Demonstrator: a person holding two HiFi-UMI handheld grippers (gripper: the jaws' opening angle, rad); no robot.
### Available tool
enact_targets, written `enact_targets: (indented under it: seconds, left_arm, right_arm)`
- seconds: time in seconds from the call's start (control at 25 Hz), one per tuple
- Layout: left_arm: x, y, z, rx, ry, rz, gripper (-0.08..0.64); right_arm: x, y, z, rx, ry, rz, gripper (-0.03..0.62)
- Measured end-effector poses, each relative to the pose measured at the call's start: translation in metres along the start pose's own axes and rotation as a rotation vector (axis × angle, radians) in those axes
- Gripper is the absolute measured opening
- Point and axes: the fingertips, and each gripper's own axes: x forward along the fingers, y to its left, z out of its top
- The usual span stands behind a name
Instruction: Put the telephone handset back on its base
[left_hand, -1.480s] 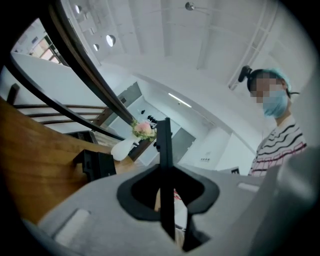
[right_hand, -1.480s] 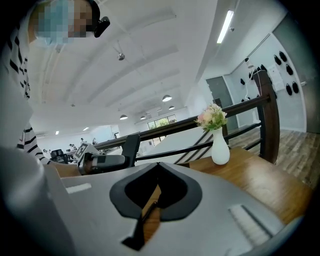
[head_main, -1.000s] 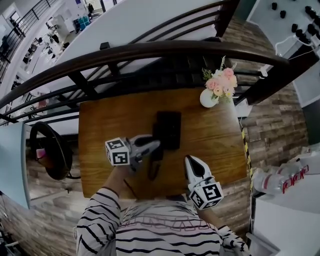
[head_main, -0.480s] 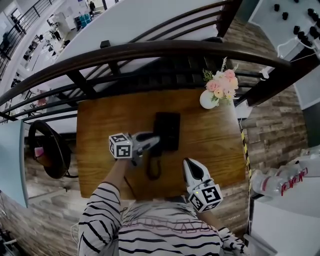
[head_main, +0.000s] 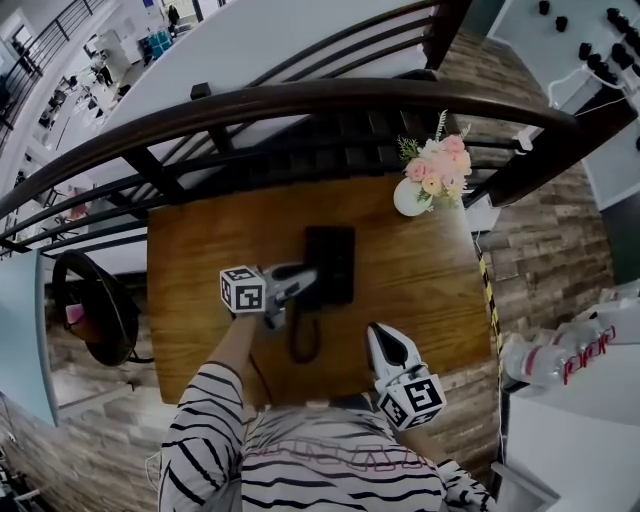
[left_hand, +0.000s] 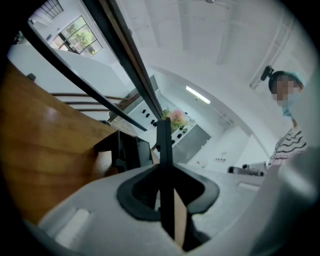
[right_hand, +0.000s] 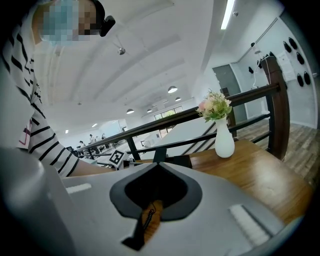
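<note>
Over the desk (head_main: 425, 290), my left tongs (head_main: 306, 281) pinch the handset (left_hand: 164, 147) and have come down beside the base (head_main: 336, 255). Nearly home, I think. Right tongs (head_main: 379, 336) wait, pressed together.

black rect. base (head_main: 335, 255) lying flat, black handset (left_hand: 164, 142) held edge-on at its left side

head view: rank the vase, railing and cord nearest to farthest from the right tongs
1. Cord: on the table, just left of the right tongs.
2. Vase: at the table's far right corner.
3. Railing: beyond the table's far edge.
</note>
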Motion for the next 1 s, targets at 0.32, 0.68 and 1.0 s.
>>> enact_targets:
  seconds: [0.32, 0.68, 1.0]
  left_arm:
    - [0.008, 0.018, -0.005, -0.049, -0.002, 0.012, 0.075]
    - [0.013, 0.034, -0.003, -0.1, -0.031, 0.034, 0.075]
    - [0.013, 0.045, -0.004, -0.136, -0.041, 0.046, 0.075]
  right_arm:
    - [0.004, -0.005, -0.004, 0.017, 0.01, -0.008, 0.0]
    - [0.012, -0.011, -0.005, 0.015, 0.015, 0.009, 0.0]
    - [0.016, -0.014, -0.004, 0.017, 0.018, 0.012, 0.0]
